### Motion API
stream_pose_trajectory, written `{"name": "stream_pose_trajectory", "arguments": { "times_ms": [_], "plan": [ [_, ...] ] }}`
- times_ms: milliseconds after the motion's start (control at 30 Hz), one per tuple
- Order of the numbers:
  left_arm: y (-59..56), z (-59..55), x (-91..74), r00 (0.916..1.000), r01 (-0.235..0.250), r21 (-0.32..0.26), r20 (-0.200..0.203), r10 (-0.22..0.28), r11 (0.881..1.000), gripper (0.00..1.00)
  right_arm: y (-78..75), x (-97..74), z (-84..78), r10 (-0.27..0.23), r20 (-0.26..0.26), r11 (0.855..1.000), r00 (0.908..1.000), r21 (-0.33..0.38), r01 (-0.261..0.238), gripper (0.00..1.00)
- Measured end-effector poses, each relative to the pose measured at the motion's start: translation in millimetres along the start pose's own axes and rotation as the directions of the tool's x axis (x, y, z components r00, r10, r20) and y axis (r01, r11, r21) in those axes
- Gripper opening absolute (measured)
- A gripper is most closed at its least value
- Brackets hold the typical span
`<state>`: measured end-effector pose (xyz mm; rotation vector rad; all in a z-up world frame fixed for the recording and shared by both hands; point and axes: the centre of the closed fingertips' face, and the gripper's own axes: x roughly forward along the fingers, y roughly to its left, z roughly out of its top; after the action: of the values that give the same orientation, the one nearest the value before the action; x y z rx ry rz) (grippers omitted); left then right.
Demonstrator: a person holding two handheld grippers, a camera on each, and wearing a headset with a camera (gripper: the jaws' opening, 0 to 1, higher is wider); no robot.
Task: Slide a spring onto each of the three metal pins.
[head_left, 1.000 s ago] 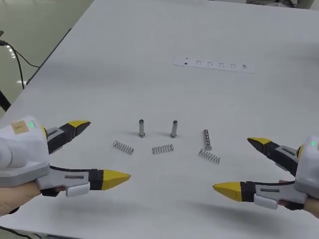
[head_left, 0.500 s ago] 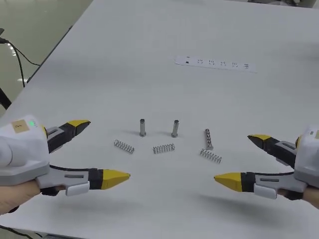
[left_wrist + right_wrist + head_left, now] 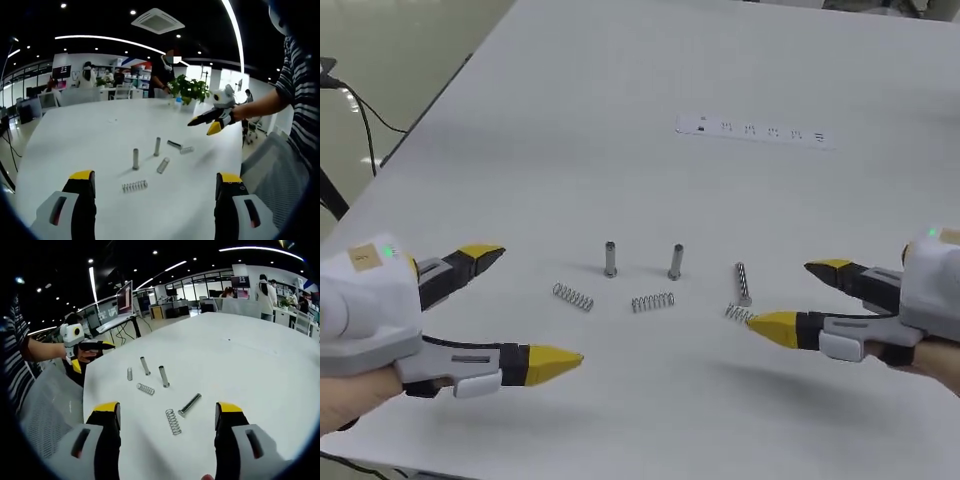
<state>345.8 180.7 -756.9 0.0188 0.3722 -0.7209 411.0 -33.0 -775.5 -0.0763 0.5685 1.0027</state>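
Nearest the person, the left hand-held gripper [image 3: 520, 305] hovers with its jaws wide apart and nothing between them, well short of the parts; the right hand-held gripper [image 3: 798, 297] is likewise apart and empty, its lower tip just beside the right spring [image 3: 737, 314]. All three springs lie loose on the bench [image 3: 620, 100], none yet on a pin; the middle spring [image 3: 652, 302] and left spring [image 3: 572, 296] rest just in front of the pins. The likeliest slip is at the pick: a thin coil pinched off-centre by pointed tips may roll, squirt out or be crushed. Just behind, the right pin [image 3: 742, 284] lies on its side close against the right spring, whether touching I cannot tell; a careless closing might catch both or roll the pin away. Farther back the middle pin [image 3: 676, 261] and left pin [image 3: 610, 258] stand upright and unheld; a sideways nudge while threading would probably topple them. The power strip [image 3: 752, 132] lies well beyond, out of harm.
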Motion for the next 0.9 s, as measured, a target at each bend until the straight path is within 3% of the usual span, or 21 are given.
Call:
{"name": "stream_pose_trajectory", "arguments": {
  "times_ms": [367,467,700,900],
  "plan": [
    [1.1,2.9,1.2,1.0,0.005,0.0,0.005,-0.005,1.0,0.97,-15.9,12.8,5.2,-0.032,-0.064,0.999,0.9974,0.026,0.034,0.61],
    [0.4,1.6,1.6,1.0,0.009,0.001,0.0,-0.009,1.0,0.97,-21.6,16.3,-0.2,-0.044,-0.107,0.998,0.9933,0.043,0.049,0.54],
    [3.0,0.6,1.6,1.0,0.008,0.002,-0.002,-0.008,1.0,0.97,-31.6,26.5,-2.9,-0.066,-0.152,0.992,0.9863,0.097,0.081,0.49],
    [3.5,1.9,2.1,1.0,0.009,0.001,0.003,-0.009,1.0,0.98,-36.4,38.5,-2.5,-0.072,-0.194,0.988,0.9784,0.117,0.096,0.51]
  ]
}}
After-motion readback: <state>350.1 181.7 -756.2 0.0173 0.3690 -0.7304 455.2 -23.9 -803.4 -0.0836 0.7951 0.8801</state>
